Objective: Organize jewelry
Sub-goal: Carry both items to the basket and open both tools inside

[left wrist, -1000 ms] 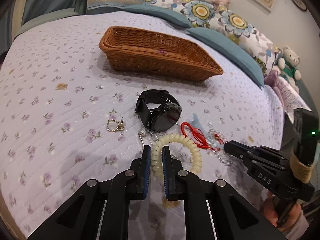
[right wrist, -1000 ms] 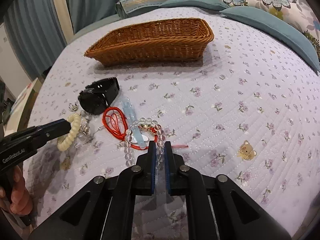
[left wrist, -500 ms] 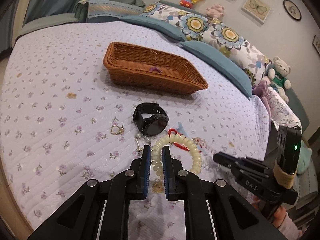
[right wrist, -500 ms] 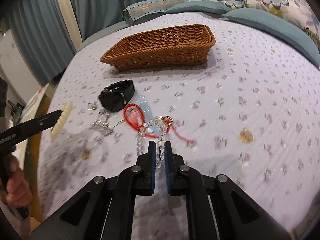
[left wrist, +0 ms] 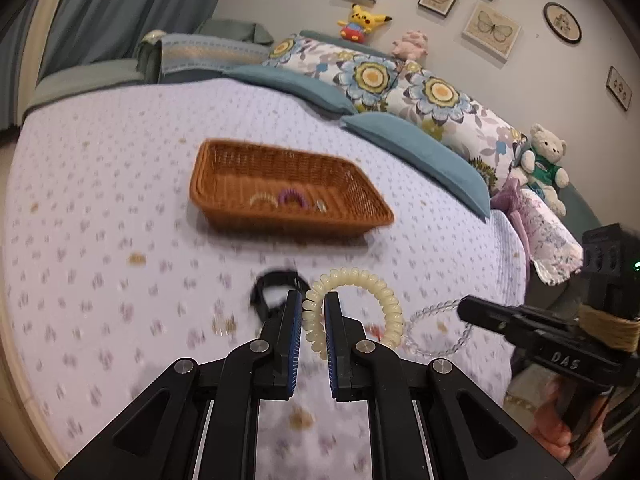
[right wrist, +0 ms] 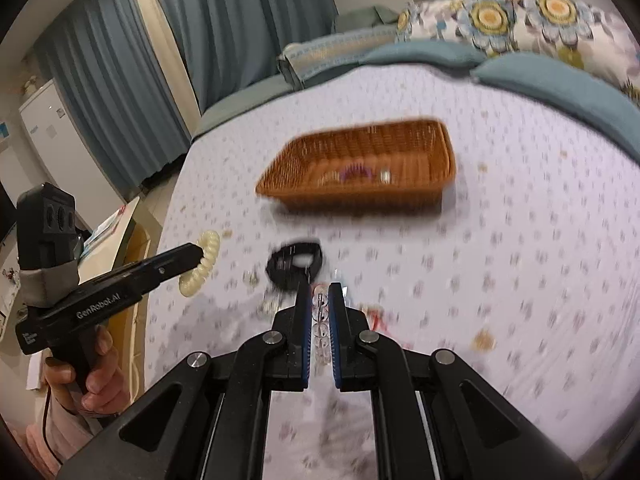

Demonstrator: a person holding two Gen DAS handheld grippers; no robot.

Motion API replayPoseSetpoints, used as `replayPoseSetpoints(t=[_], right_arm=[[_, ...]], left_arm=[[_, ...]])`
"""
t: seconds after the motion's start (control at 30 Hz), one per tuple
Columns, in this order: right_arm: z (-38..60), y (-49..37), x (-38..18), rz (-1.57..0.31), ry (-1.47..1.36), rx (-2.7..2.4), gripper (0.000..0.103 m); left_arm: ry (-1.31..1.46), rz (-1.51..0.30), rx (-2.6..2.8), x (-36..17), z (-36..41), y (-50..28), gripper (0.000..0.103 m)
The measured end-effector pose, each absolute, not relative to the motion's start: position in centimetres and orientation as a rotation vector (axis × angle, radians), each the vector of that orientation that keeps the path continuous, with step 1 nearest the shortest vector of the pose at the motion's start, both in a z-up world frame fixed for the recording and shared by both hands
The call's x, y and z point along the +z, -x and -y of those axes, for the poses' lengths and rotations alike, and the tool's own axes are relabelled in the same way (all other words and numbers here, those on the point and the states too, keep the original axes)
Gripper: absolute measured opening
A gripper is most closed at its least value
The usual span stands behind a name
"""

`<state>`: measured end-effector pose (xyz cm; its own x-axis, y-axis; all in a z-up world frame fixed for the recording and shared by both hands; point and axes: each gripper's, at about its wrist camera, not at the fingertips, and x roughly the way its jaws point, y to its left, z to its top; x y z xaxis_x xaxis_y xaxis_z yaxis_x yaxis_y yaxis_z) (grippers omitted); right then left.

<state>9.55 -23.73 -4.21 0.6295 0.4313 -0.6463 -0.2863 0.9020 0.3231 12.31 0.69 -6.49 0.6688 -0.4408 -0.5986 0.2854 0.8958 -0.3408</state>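
Two grippers, each pinching a bracelet above the lilac flower-print quilted bedspread (left wrist: 120, 184).

Left wrist view: the left gripper (left wrist: 311, 312) has its blue-padded fingers pressed onto a cream spiral-coil bracelet (left wrist: 384, 300), which loops up and to the right of the fingertips, clear of the bed. Just right of it, the right gripper (left wrist: 466, 307) comes in from the side with a clear glass-bead bracelet (left wrist: 430, 316) dangling off its tip. Behind them is the rectangular brown wicker basket (left wrist: 360, 208), with a purple coil hair tie (left wrist: 293, 196) and a pale beaded ring (left wrist: 263, 199) on its floor. A black wristwatch (left wrist: 266, 284) lies on the bedspread, partly hidden by the left fingers.

Right wrist view: pretty blurry. The right gripper's fingers are closed on the clear beads, seen stacked between the pads. The left gripper is off to the left with the cream coil hanging from its tip. The watch lies just past the right fingertips, and the basket is well beyond it.
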Motion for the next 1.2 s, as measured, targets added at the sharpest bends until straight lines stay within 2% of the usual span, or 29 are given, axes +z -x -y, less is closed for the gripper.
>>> replayPoseSetpoints(t=[0.2, 0.37, 0.67, 0.87, 1.2], right_arm=[[23.6, -15.3, -1.2, -0.692, -0.184, 0.387, 0.010], [23.4, -22.0, -1.0, -0.684, -0.200, 0.354, 0.010], [23.0, -33.0, -5.9, -0.806, -0.207, 0.340, 0.010], [22.6, -35.0, -9.0, -0.854, -0.236, 0.339, 0.010], [23.0, -36.0, -11.9, -0.909, -0.237, 0.294, 0.010]], left_arm=[[0.217, -0.693, -0.373, -4.7, -0.5, -17.4, 0.011], [0.180, -0.681, -0.363, -3.9, 0.3, -23.3, 0.011], [0.155, -0.770, -0.337, -7.4, 1.6, -32.5, 0.011], [0.166, -0.880, -0.325, -11.1, 2.7, -35.5, 0.011], [0.122, -0.895, -0.319, -12.7, 4.4, -36.0, 0.011]])
